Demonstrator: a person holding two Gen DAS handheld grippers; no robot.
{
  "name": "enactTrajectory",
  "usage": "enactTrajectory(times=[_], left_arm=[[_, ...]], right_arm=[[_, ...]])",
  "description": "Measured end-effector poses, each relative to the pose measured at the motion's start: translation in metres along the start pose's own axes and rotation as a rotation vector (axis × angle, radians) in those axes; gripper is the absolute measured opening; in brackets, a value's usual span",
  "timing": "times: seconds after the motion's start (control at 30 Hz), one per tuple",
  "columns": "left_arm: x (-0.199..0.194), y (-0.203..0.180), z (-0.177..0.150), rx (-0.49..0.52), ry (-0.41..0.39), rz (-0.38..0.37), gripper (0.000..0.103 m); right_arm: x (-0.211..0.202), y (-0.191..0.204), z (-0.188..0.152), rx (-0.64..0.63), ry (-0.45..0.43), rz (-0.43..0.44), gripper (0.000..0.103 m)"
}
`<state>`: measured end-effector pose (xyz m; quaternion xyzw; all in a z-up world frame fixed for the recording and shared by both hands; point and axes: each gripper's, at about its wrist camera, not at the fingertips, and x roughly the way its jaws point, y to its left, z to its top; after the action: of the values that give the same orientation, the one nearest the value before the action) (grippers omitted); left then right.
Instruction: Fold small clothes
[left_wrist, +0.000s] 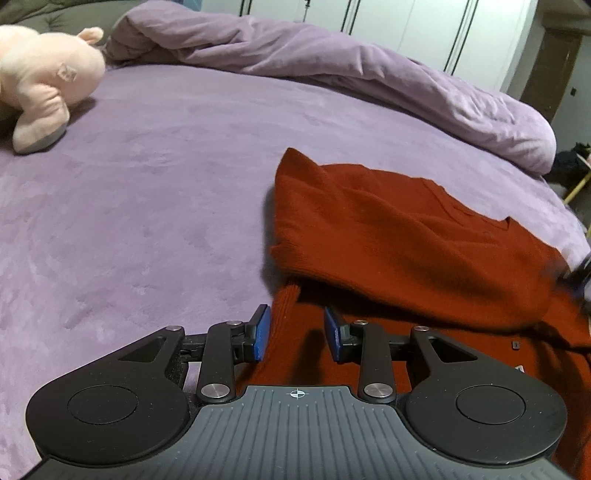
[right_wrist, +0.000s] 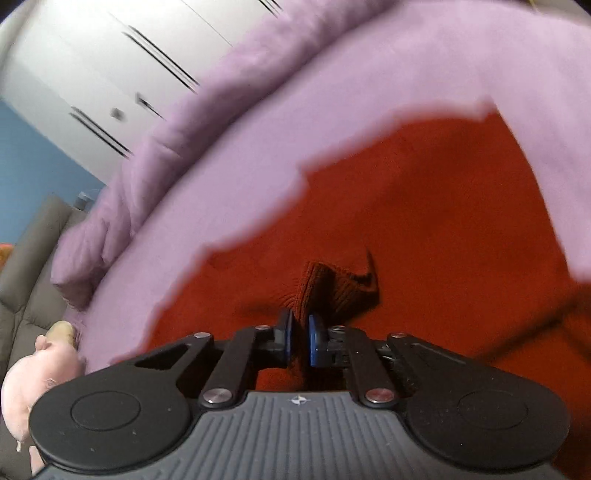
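A rust-red knit sweater (left_wrist: 406, 236) lies on the purple bed cover, with one part folded over the rest. Its sleeve (left_wrist: 288, 325) runs toward me between the blue pads (left_wrist: 263, 332) of my left gripper (left_wrist: 297, 332). That gripper hovers open above the sleeve, its shadow falling on the knit. In the blurred right wrist view the sweater (right_wrist: 424, 206) fills the middle. My right gripper (right_wrist: 299, 338) has its pads nearly together on a ribbed edge of the sweater (right_wrist: 328, 284), which puckers up toward the fingertips.
The purple bed cover (left_wrist: 147, 206) stretches wide to the left of the sweater. A pink plush toy (left_wrist: 44, 81) lies at the far left. A bunched lilac duvet (left_wrist: 332, 66) runs along the back edge. White wardrobe doors (left_wrist: 424, 29) stand behind the bed.
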<state>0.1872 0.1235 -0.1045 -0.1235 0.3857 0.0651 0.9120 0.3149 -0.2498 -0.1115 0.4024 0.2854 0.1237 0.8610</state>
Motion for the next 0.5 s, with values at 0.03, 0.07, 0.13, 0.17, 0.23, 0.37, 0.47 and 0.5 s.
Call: enactTrajectory(times=[0.03,0.07,0.13,0.17,0.23,0.37,0.47,0.5], left_arm=[[0.001,-0.001,0.001,0.003,-0.002,0.0,0.035],[0.002,-0.002,0.002,0.0,-0.002,-0.001,0.035],[0.007,-0.005,0.004,-0.011,0.006,-0.007,0.035],[0.008,-0.006,0.005,-0.012,0.006,-0.015,0.035],[0.011,-0.011,0.007,0.002,0.006,-0.015,0.035],[0.016,-0.021,0.012,0.027,0.002,-0.012,0.035],[0.017,-0.022,0.018,0.017,0.007,-0.036,0.035],[0.017,-0.022,0.02,0.012,0.007,-0.039,0.035]], right_arm=[[-0.017,-0.001,0.008,0.049,-0.086,0.173,0.004],[-0.029,-0.002,0.013,0.054,-0.144,0.248,0.004],[-0.044,-0.005,0.018,-0.016,-0.228,0.165,0.004],[-0.042,-0.012,0.019,-0.04,-0.206,0.066,0.004],[-0.031,-0.031,0.017,-0.052,-0.121,-0.119,0.004],[-0.026,-0.051,0.007,-0.086,-0.054,-0.262,0.004],[-0.026,-0.059,0.006,-0.068,-0.023,-0.264,0.005],[-0.024,-0.059,0.008,-0.068,-0.022,-0.258,0.007]])
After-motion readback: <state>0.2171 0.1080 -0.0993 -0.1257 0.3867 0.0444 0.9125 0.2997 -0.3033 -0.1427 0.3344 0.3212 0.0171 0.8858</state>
